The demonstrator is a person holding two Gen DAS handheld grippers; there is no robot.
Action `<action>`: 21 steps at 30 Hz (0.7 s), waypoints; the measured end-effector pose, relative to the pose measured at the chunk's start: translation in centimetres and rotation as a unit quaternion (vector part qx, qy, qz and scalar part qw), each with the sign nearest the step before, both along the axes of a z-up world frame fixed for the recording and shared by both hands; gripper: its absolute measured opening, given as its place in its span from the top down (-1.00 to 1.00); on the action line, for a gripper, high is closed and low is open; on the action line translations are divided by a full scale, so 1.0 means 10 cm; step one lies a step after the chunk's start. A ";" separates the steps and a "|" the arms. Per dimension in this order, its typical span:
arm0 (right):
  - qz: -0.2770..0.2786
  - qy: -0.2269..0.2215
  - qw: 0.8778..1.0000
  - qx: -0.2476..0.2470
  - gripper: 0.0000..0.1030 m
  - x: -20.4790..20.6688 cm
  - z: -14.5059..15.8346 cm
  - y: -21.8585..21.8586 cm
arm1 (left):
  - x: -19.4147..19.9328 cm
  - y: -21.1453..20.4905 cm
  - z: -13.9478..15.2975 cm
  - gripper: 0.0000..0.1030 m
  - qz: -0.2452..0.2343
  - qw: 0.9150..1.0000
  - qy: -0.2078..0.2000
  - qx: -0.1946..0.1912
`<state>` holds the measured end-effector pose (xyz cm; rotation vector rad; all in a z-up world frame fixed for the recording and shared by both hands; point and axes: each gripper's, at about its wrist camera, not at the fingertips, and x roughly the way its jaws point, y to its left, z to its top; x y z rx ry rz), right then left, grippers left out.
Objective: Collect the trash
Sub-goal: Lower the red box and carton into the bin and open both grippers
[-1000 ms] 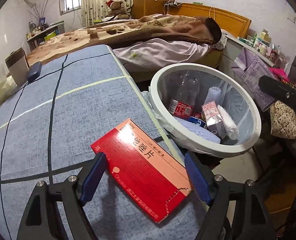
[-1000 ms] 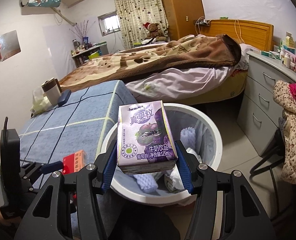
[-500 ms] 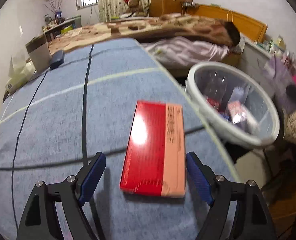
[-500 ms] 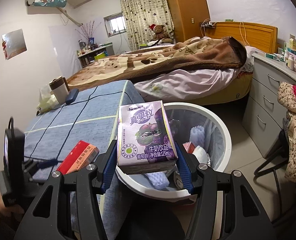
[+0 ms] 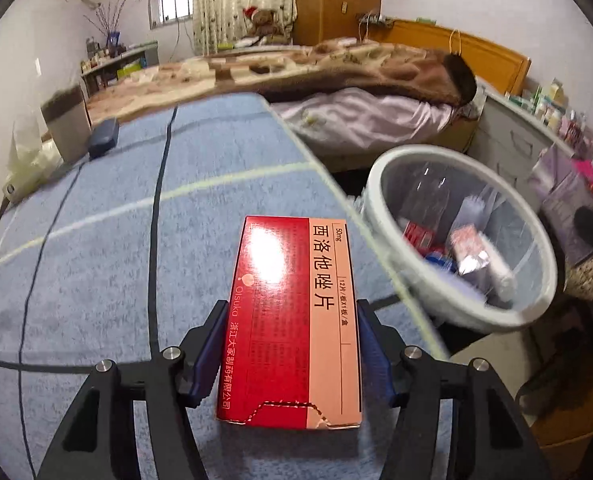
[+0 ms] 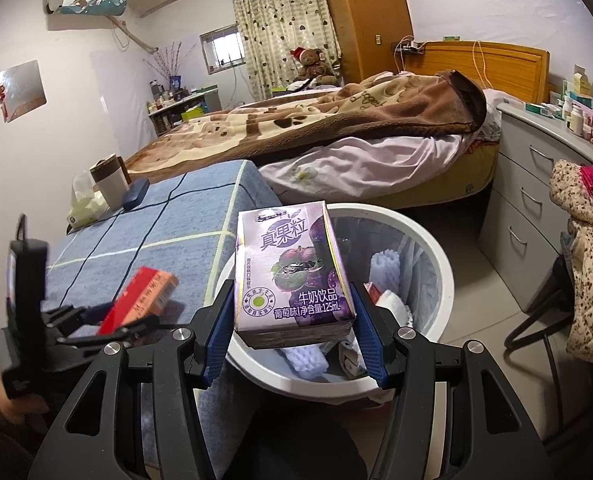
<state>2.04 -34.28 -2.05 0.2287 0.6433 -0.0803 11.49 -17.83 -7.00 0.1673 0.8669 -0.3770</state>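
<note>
A red and salmon medicine box (image 5: 292, 320) lies lengthwise between the blue pads of my left gripper (image 5: 291, 312). The jaws are closing, and both pads touch the box's long sides. The right wrist view shows that box (image 6: 144, 296) tilted up off the blue cover in the left gripper (image 6: 126, 318). My right gripper (image 6: 294, 292) is shut on a purple milk drink carton (image 6: 292, 264), held upright over the near rim of the white trash bin (image 6: 436, 256). The bin (image 5: 492, 318) has a plastic liner and holds bottles, cartons and foam netting.
The blue checked cover (image 5: 96, 240) carries a cup (image 6: 110, 178), a dark case (image 6: 135, 194) and a tissue pack (image 6: 82, 208) at its far end. A bed with a brown blanket (image 6: 336, 116) stands behind the bin, grey drawers (image 6: 536, 200) and a clothes-draped chair (image 6: 588, 256) to the right.
My left gripper turned to line up with the red box, moved over it and narrowed its jaws onto its sides. The right gripper kept still with the purple carton.
</note>
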 end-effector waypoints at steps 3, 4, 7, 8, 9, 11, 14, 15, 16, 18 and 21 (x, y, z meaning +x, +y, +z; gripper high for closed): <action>-0.010 -0.006 1.000 0.000 -0.10 -0.01 0.04 -0.06 | -0.05 -0.13 0.19 -0.20 -0.022 0.999 -0.021 -0.017; -0.016 -0.008 1.000 -0.001 -0.10 -0.02 0.05 -0.08 | -0.05 -0.16 0.23 -0.20 -0.027 0.999 -0.024 -0.020; -0.029 -0.011 1.000 -0.003 -0.10 -0.03 0.07 -0.15 | -0.09 -0.35 0.40 -0.20 -0.048 0.997 -0.048 -0.035; -0.033 -0.011 0.999 -0.005 -0.10 -0.02 0.07 -0.18 | -0.09 -0.40 0.44 -0.20 -0.056 0.996 -0.050 -0.039; -0.037 -0.010 0.999 -0.007 -0.10 -0.02 0.07 -0.20 | -0.09 -0.45 0.46 -0.20 -0.061 0.996 -0.051 -0.042; -0.048 -0.010 0.999 -0.011 -0.10 0.01 0.07 -0.25 | -0.08 -0.58 0.51 -0.20 -0.073 0.995 -0.053 -0.051; -0.051 -0.005 0.999 -0.015 -0.10 0.05 0.06 -0.30 | -0.10 -0.73 0.55 -0.20 -0.089 0.992 -0.063 -0.057; -0.052 -0.001 0.998 -0.018 -0.10 0.07 0.04 -0.31 | -0.08 -0.75 0.55 -0.20 -0.091 0.992 -0.059 -0.060; -0.055 0.003 0.998 -0.021 -0.10 0.09 0.03 -0.33 | -0.05 -0.79 0.55 -0.20 -0.094 0.992 -0.050 -0.068; -0.059 0.007 0.998 -0.022 -0.10 0.12 0.01 -0.38 | -0.02 -0.86 0.57 -0.20 -0.104 0.990 -0.048 -0.081; -0.060 0.022 0.998 -0.018 -0.10 0.17 -0.05 -0.46 | 0.01 -0.93 0.56 -0.20 -0.109 0.989 -0.050 -0.083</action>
